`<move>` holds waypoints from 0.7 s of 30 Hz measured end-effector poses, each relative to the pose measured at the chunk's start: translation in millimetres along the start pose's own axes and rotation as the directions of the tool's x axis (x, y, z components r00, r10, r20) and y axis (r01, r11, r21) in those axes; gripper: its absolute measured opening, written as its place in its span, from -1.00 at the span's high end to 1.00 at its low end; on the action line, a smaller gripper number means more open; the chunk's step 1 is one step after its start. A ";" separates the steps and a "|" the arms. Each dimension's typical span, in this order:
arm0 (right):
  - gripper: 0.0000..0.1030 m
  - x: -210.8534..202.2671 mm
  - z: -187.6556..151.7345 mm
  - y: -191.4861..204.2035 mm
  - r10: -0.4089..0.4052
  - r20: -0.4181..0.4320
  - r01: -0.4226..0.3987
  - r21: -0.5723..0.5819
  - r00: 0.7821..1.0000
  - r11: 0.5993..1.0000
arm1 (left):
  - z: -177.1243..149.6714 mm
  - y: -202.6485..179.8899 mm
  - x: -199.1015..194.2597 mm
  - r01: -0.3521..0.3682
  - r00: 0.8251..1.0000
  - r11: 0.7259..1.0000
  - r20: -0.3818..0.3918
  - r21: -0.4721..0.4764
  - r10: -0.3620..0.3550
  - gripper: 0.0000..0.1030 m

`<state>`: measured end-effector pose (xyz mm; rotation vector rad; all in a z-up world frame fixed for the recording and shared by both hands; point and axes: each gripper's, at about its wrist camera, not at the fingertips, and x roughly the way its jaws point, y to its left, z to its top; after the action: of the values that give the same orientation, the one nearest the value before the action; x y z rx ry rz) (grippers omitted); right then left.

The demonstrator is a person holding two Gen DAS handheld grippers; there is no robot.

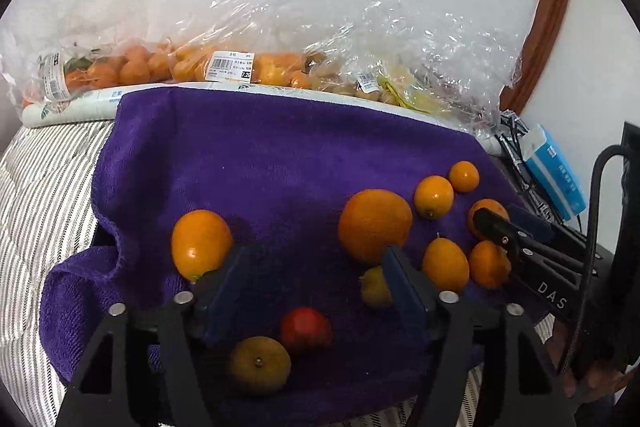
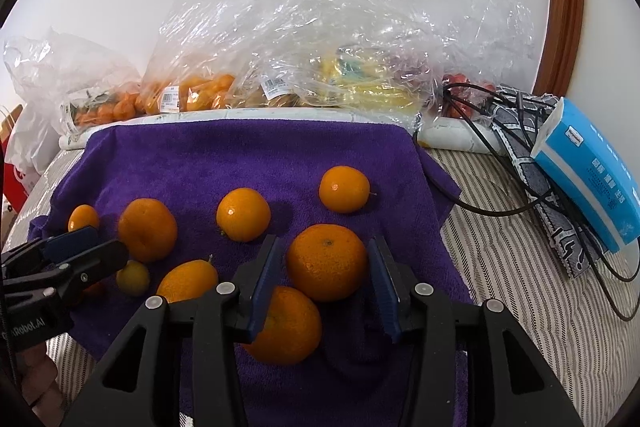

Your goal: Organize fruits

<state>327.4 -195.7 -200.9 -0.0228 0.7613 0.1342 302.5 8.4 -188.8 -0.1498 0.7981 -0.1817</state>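
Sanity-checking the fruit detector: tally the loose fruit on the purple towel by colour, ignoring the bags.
Orange fruit: 7
Yellow fruit: 1
Red fruit: 1
Dull greenish-orange fruit: 1
Total: 10

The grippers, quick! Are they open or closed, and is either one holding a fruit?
Left gripper: open, holding nothing.
Right gripper: open around the big orange, pads not touching it.

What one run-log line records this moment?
left gripper: open, empty over purple terry towel | right gripper: open, astride large round orange mandarin | other fruit: scattered on towel
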 end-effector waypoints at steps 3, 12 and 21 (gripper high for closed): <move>0.00 -1.0 -0.1 3.2 0.004 0.002 -0.004 -0.012 1.000 1.000 | 0.6 0.9 0.4 -0.008 1.000 1.000 0.001 -0.006 0.008 -0.46; -0.03 -5.7 0.8 2.6 0.004 0.019 -0.003 -0.005 1.000 1.000 | -0.6 -0.9 -8.4 -0.005 0.999 1.000 0.043 0.014 0.004 -0.45; -0.25 -21.5 6.4 -2.6 0.032 0.052 -0.033 0.015 0.998 0.999 | 1.6 -6.9 -22.2 -0.045 0.995 0.999 0.087 0.026 0.043 -0.53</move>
<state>316.7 -200.2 -181.5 0.0078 0.7110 0.1590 287.8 6.6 -170.8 -0.1127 0.7122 -0.1436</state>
